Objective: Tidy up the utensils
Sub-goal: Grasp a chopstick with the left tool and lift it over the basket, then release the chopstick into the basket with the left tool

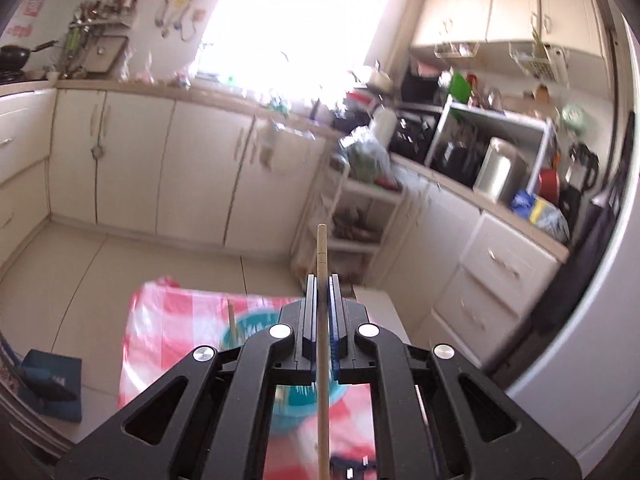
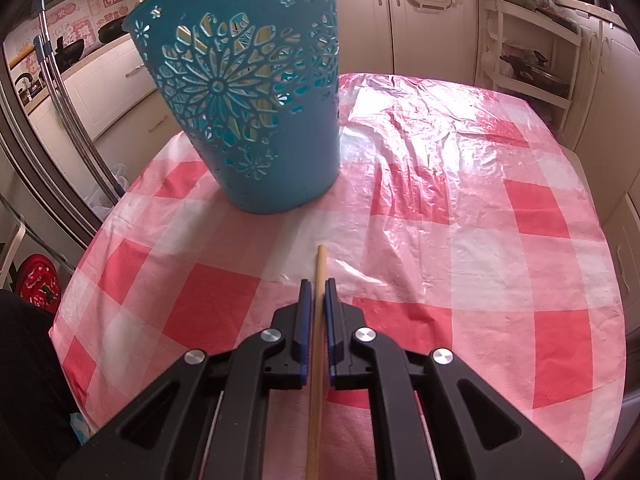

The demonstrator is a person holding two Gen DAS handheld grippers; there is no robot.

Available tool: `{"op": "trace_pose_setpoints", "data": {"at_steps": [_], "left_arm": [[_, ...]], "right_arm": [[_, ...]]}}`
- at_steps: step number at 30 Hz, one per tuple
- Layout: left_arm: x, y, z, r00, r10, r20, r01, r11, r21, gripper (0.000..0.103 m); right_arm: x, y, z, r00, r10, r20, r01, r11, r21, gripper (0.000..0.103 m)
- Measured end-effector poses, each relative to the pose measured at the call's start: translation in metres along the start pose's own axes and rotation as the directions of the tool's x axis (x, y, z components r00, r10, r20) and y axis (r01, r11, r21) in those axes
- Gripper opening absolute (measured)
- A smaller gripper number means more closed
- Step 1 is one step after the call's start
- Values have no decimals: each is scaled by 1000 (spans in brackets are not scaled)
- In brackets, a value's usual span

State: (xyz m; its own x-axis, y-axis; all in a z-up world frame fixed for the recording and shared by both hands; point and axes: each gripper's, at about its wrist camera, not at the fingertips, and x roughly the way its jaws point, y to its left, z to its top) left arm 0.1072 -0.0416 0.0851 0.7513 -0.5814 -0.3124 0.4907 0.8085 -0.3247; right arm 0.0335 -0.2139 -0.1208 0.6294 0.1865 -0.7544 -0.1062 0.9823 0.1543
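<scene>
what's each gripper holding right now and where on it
Left gripper: a chopstick, clamped just short of its end. Right gripper: another chopstick, likewise.

The thin pale wooden chopstick shows a smooth, matt finish; a second pale wooden stick looks alike. The teal perforated plastic basket appears moulded, with a dull sheen. The red-and-white checked plastic table sheet is thin, crinkled and glossy, with glare. The black right gripper is matt plastic with blue pads and polished metal screws.
</scene>
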Motion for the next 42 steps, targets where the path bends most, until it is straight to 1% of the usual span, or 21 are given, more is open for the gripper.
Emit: {"op": "trace_pose_setpoints", "data": {"at_steps": [2,5,8,11,14,17,21,23,24,25,26,27,28,29,33,34,36,37,39,41,42], "left_arm": [[15,1,9,998,31,49,-30,999,-11,5],[41,3,15,991,89,103,-87,996,-21,5],[63,9,15,984,127,126,-122,992,-42,5],[81,13,10,981,147,128,-141,988,-58,5],[93,14,0,981,159,115,-155,987,-49,5],[99,15,-13,982,169,86,-168,986,-18,5],[102,10,-31,982,187,22,-188,981,50,5],[99,8,-40,980,200,-12,-198,977,82,6],[97,8,-43,978,205,-39,-201,975,95,12],[92,9,-45,975,216,-50,-211,973,98,24],[84,11,-47,971,233,-47,-228,969,95,33],[73,13,-48,967,254,-31,-250,964,87,51],[60,15,-49,963,270,-11,-269,960,77,61],[47,18,-49,959,284,9,-284,957,64,63],[3,37,-53,947,317,44,-318,948,-6,73],[-6,44,-54,945,323,47,-322,946,-27,75],[-18,60,-60,941,336,40,-332,940,-82,77],[-20,69,-63,939,343,28,-338,935,-105,77],[-20,86,-66,936,352,-12,-349,924,-156,77],[-22,98,-69,932,362,-23,-360,914,-188,77],[-23,103,-71,929,368,-25,-366,910,-193,77]], "right_arm": [[0,1,0,1000,-2,1,2,1000,-2,8],[-1,0,0,1000,2,0,-2,1000,2,8],[0,0,0,1000,7,0,-7,1000,7,8],[0,-1,0,1000,9,0,-9,1000,9,8],[0,-2,1,1000,13,-1,-13,1000,12,8],[0,-4,1,1000,16,-1,-16,1000,13,8],[0,-2,1,1000,15,0,-15,1000,7,10],[0,-1,0,1000,18,0,-18,1000,3,12],[0,0,0,1000,22,0,-22,1000,0,13],[0,1,0,999,33,-1,-33,999,-5,17],[0,2,0,999,43,-2,-43,999,-10,22],[0,2,0,999,50,-3,-50,999,-13,23],[0,3,0,999,51,-3,-51,999,-14,24],[0,2,0,999,51,-2,-51,999,-12,24],[-1,1,-1,999,52,-1,-52,999,3,24],[-2,-1,-1,999,54,0,-54,998,9,24],[-2,-5,-1,998,70,3,-70,997,43,24],[-2,-5,-2,998,66,4,-66,997,49,22],[-2,1,-2,1000,8,4,-8,1000,4,16],[-1,14,-3,997,-75,10,75,994,-79,9],[-1,19,-4,995,-103,17,104,988,-115,9]]}}
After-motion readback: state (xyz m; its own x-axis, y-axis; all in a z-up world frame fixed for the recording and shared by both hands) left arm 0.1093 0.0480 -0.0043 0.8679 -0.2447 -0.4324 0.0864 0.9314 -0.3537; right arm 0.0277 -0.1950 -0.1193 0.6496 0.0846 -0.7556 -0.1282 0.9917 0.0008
